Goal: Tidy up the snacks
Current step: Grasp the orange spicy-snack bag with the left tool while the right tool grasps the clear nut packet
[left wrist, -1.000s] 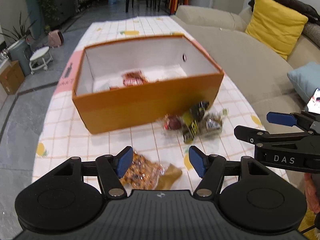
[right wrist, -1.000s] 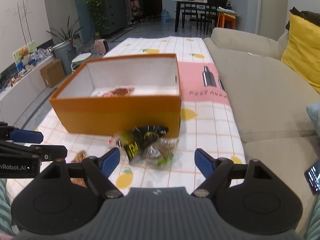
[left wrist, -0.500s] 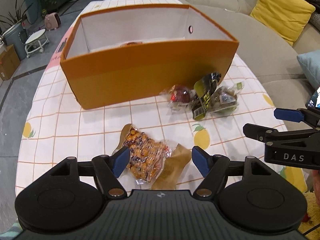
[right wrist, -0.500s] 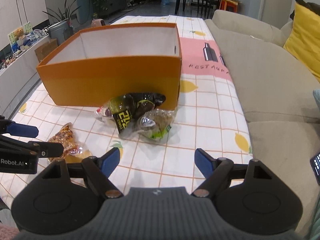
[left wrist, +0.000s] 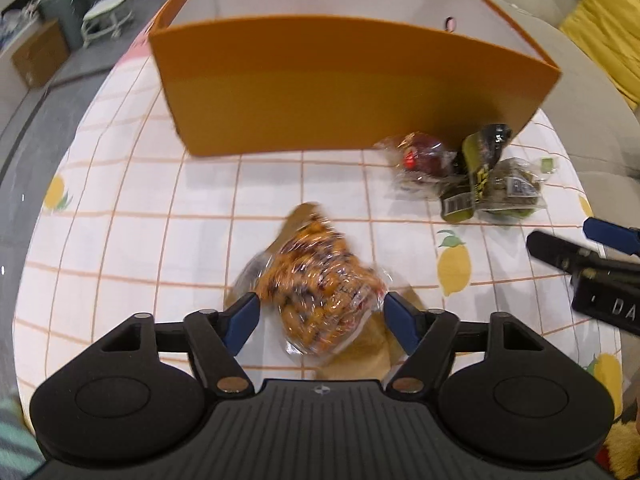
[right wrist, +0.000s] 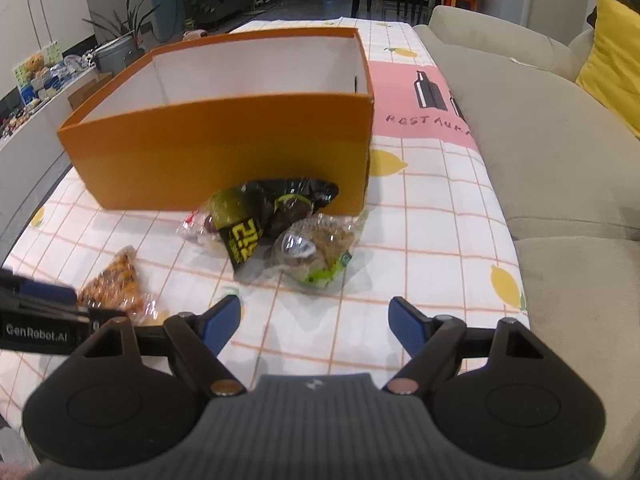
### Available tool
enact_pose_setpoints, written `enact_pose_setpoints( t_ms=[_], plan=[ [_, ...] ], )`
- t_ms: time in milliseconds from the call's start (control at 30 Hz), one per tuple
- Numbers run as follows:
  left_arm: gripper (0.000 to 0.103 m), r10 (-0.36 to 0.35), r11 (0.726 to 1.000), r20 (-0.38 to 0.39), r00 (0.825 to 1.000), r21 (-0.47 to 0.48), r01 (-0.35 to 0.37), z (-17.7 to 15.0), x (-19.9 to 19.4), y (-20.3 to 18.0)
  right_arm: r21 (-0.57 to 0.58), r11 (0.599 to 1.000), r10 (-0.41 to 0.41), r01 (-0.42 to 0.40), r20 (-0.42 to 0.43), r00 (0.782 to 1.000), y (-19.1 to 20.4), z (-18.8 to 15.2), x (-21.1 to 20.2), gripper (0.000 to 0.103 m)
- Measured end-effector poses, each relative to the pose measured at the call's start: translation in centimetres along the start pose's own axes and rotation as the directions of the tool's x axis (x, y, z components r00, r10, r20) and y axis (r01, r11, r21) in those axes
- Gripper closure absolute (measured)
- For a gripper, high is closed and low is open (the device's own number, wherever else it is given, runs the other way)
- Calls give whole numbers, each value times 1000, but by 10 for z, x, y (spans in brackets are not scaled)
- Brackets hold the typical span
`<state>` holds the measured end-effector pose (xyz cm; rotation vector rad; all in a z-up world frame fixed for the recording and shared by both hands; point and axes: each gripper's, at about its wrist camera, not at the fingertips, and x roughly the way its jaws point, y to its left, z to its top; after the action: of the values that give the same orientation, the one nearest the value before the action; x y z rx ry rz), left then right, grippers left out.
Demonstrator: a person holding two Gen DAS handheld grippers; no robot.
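Black left tool [left wrist: 320,314], blue fingertips [left wrist: 242,316], brass screws, ribbed grey body

So the box [right wrist: 224,148] sits on the table [right wrist: 432,248], sofa [right wrist: 540,132] off to its right. 3 snack packs [right wrist: 280,232], maybe more, huddle against its near right corner. Another pack [left wrist: 320,284] lies nearer, left of those.
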<state>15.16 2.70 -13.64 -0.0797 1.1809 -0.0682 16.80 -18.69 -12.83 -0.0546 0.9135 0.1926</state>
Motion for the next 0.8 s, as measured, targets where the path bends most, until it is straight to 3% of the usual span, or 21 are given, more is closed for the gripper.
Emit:
enact_pose_setpoints(
  t_ms=[333, 500, 800],
  plan=[
    [32, -35, 998, -19, 999, -52, 34, 12, 9, -1, 47, 999, 9, -9, 3, 1000, -7, 20, 21, 32],
    [26, -15, 998, -43, 999, -54, 13, 16, 17, -10, 112, 994, 20, -18, -16, 1000, -13, 28, 34, 34],
    [19, 2, 990, -48, 999, -144, -9, 25, 24, -13, 166, 984, 75, -66, -48, 996, -19, 31, 52, 54]
  ],
)
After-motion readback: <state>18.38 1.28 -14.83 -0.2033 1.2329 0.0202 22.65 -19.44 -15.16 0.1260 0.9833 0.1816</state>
